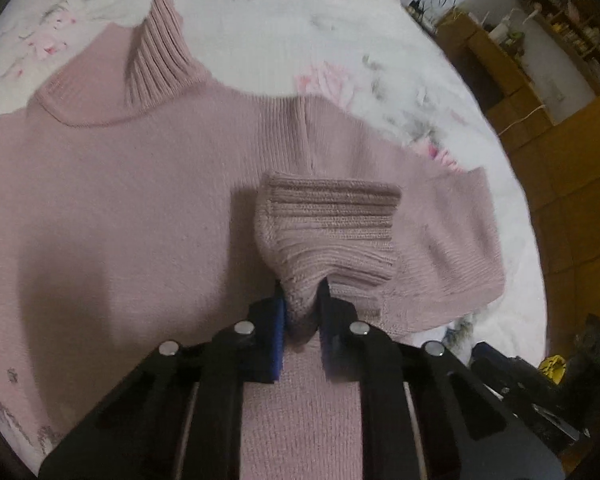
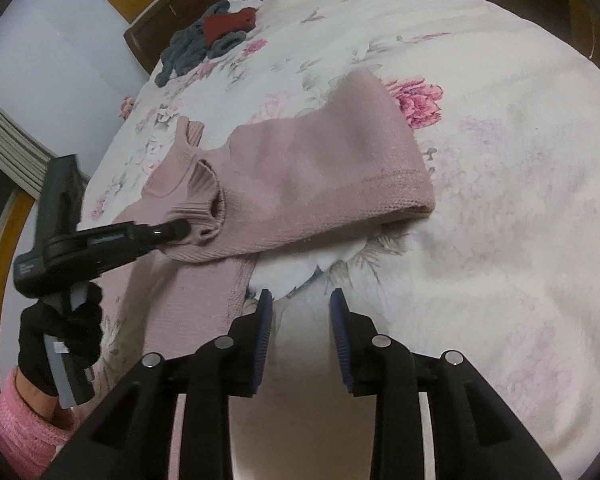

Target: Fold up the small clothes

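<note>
A dusty-pink knit turtleneck sweater (image 1: 120, 184) lies flat on a floral bedspread (image 1: 300, 20), collar (image 1: 156, 56) pointing away. My left gripper (image 1: 302, 300) is shut on the ribbed cuff (image 1: 328, 232) of one sleeve, held over the sweater's body with the sleeve bent back on itself. In the right wrist view the same sweater (image 2: 308, 176) lies ahead and to the left, and the left gripper (image 2: 180, 230) pinches the cuff (image 2: 204, 212) there. My right gripper (image 2: 300, 300) hangs open over bare bedspread, just right of the sweater's near edge, holding nothing.
A pile of grey and red small clothes (image 2: 208, 44) sits at the far end of the bed. A gloved hand with a pink sleeve (image 2: 56, 344) holds the left gripper. Wooden shelves and boxes (image 1: 540, 60) stand beyond the bed's edge.
</note>
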Demonstrator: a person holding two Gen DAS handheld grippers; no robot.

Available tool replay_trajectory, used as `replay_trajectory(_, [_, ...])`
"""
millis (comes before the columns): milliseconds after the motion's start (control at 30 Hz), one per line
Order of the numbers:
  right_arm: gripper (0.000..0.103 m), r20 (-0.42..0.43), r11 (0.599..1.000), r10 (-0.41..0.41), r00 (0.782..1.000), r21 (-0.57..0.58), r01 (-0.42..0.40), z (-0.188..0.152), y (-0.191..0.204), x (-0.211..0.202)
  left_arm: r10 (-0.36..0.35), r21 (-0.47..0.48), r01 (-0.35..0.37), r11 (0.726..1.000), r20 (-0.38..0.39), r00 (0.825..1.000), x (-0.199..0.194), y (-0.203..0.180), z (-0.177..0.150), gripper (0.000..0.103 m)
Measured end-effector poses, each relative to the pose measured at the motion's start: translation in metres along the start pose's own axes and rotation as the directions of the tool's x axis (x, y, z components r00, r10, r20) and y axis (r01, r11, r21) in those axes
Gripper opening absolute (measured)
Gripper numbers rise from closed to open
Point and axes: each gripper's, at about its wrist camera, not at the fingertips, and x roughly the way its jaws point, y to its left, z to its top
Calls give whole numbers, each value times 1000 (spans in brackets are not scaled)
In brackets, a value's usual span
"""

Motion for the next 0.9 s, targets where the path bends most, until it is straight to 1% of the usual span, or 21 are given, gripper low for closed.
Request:
replay_trajectory(67, [31, 13, 1000, -7, 1000, 3, 7, 2, -1, -4, -2, 7, 1, 1000, 33, 999, -12, 2, 1, 11])
replay_trajectory(100, [31, 18, 1000, -9, 1000, 6, 9, 4, -1, -6, 10, 14, -10, 1000, 67, 998, -22, 5, 0, 10])
replay_trajectory(167, [31, 30, 1000, -8, 1000, 15, 8, 8, -3, -9, 17, 11, -19, 1000, 111, 994, -39, 14, -1, 10])
replay_trajectory(200, [31, 39, 1000, -12, 999, 23, 11, 11, -4, -11, 31, -2, -31, 1000, 162, 986, -58, 28, 0, 10])
replay_trajectory(233, [31, 44, 999, -12, 999, 31, 11, 14, -6, -12, 31, -2, -31, 1000, 162, 986, -58, 28, 0, 10])
replay_trajectory(267, [31, 48, 999, -10, 999, 39, 8, 16, -7, -12, 47, -13, -45, 999, 201, 978, -74, 40, 2, 10])
replay_trajectory(367, [31, 56, 998, -8, 998, 58, 4, 26, -9, -11, 97, -32, -92, 995, 262, 960, -101, 66, 2, 10])
replay_trajectory(500, [31, 51, 999, -1, 999, 47, -1, 38, 2, 2, 148, -65, -135, 989, 300, 942, -125, 99, 5, 10])
replay_trajectory(567, [31, 50, 999, 16, 999, 37, -18, 45, 12, 10, 169, -88, -149, 985, 301, 939, -131, 115, 6, 10])
replay_trajectory(667, [31, 47, 999, 51, 998, 7, -51, 56, 33, 25, 169, -105, -145, 984, 277, 946, -130, 134, 1, 10])
replay_trajectory(733, [31, 22, 997, 71, 997, -25, -70, 62, 48, 40, 175, -112, -150, 982, 261, 949, -123, 142, -1, 10])
replay_trajectory(800, [31, -7, 998, 36, 999, -43, -36, 64, 58, 58, 182, -120, -158, 980, 236, 954, -111, 150, -2, 10])
replay_trajectory(867, [31, -37, 999, 7, 999, -44, -9, 64, 59, 72, 197, -126, -173, 977, 210, 958, -99, 159, -4, 10])
replay_trajectory(900, [31, -60, 999, -20, 998, -41, 17, 63, 58, 81, 204, -126, -182, 975, 199, 958, -95, 164, -6, 10])
